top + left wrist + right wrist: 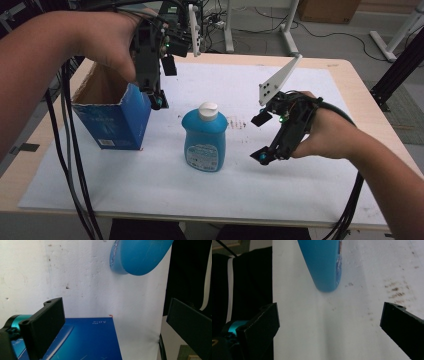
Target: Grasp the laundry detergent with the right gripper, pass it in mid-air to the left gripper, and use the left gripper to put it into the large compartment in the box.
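Both of my claws stand spread with nothing between their jaws. My right gripper [262, 139] hangs low over the white sheet [150, 185] that covers the table, just to the right of the squat blue plastic bottle with the white cap [204, 137], which stands upright in the middle of the sheet. My left gripper [156, 100] is held higher, at the right-hand rim of the open blue cardboard box [117, 122], which sits to the left of the bottle and a little apart from it.

As I judge it, the step in hand is taking hold of the bottle with the right claw, probably to put it into the box. From the right gripper view the bottle [322, 262] lies ahead and left of centre, so I should swing the claw until the body sits squarely between the jaws, then close on its narrower sides below the shoulder. The plastic looks smooth and rounded; a low, level pinch should keep it from tipping. My left claw can steady the box wall [82, 340].
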